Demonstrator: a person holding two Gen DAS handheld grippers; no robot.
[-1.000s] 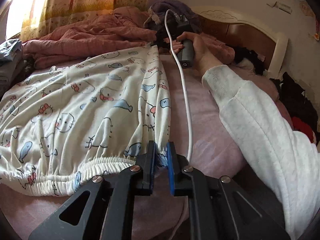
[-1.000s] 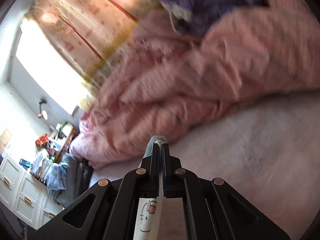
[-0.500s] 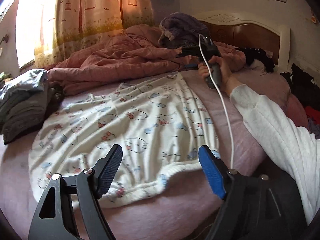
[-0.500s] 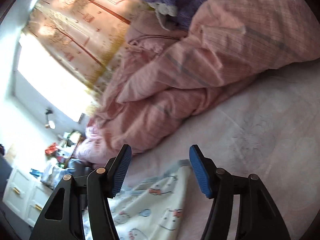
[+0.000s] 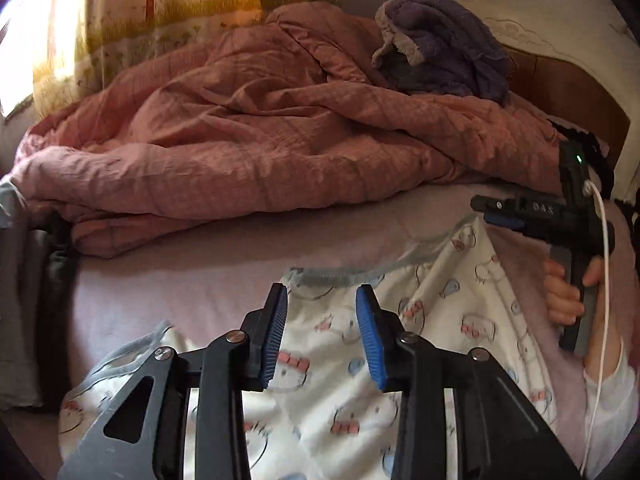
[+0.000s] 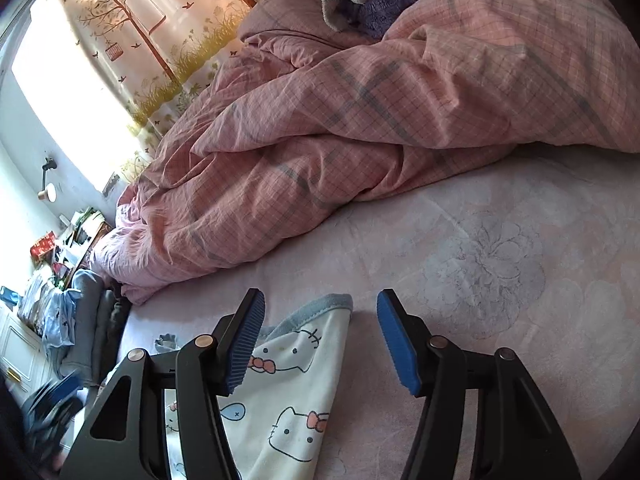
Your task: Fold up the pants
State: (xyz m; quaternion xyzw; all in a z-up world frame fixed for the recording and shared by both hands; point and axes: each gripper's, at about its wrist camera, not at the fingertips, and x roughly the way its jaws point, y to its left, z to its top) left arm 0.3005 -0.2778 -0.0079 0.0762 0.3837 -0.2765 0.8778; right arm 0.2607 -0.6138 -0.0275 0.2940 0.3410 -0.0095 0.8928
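White pants [image 5: 340, 364] with a cartoon cat and fish print lie flat on the pink bed sheet [image 5: 200, 264], grey-trimmed leg cuffs towards the quilt. My left gripper [image 5: 322, 336] is open and empty, just above the pants near a cuff. My right gripper [image 6: 320, 340] is open and empty over the corner of the other cuff [image 6: 316, 308]. In the left wrist view the right gripper [image 5: 504, 212] is held at the far right edge of the pants.
A crumpled pink checked quilt [image 5: 260, 140] lies across the far side of the bed with a purple fleece garment [image 5: 444, 52] on it. Grey folded clothes [image 5: 24, 288] sit at the left edge. A wooden headboard [image 5: 568, 92] is at the right.
Both grippers let go of the pants and opened. The left gripper moved from the waistband end to the cuff end; the right drew back a little from the cuff.
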